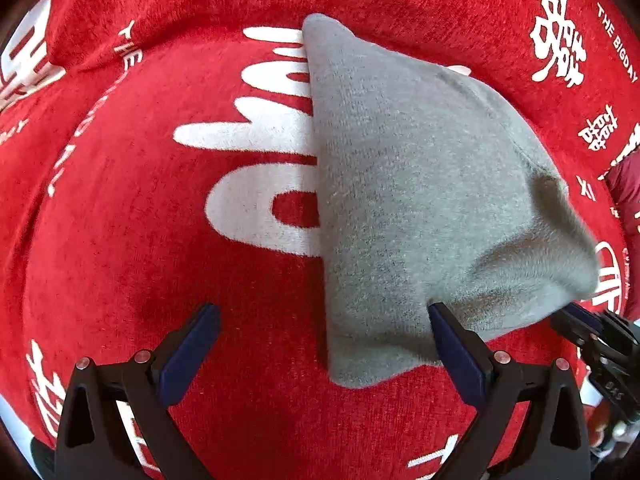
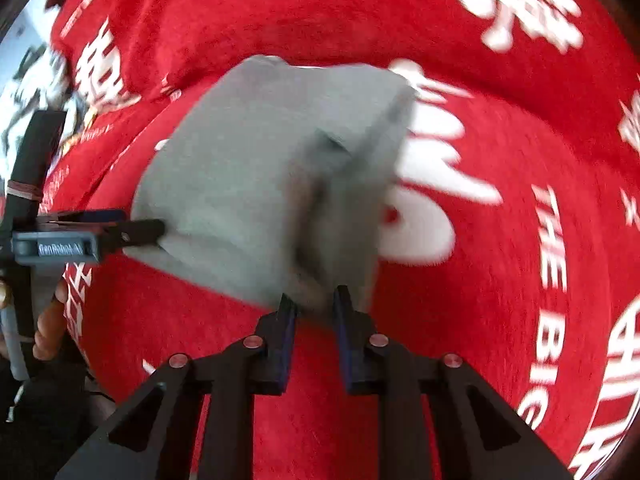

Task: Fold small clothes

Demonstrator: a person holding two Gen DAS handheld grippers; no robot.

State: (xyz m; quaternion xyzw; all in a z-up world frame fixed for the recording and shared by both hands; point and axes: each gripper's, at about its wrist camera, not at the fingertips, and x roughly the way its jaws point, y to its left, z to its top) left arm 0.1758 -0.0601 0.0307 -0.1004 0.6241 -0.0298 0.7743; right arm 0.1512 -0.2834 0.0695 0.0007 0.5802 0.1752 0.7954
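Observation:
A small grey knit garment [image 1: 408,184] lies partly folded on a red cloth with white lettering [image 1: 120,208]. My left gripper [image 1: 324,316] is open, its right finger [image 1: 452,340] against the garment's near edge, nothing between the fingers. In the right wrist view the garment [image 2: 248,176] is lifted at its near corner, blurred. My right gripper [image 2: 314,304] is shut on that corner. The right gripper also shows at the right edge of the left wrist view [image 1: 580,324]. The left gripper shows at the left of the right wrist view [image 2: 136,230], beside the garment's edge.
The red cloth [image 2: 500,280] covers the whole work surface and rises in a fold at the back. A person's hand [image 2: 48,328] holds the left gripper's handle. Clutter shows past the cloth's far left edge [image 2: 24,92].

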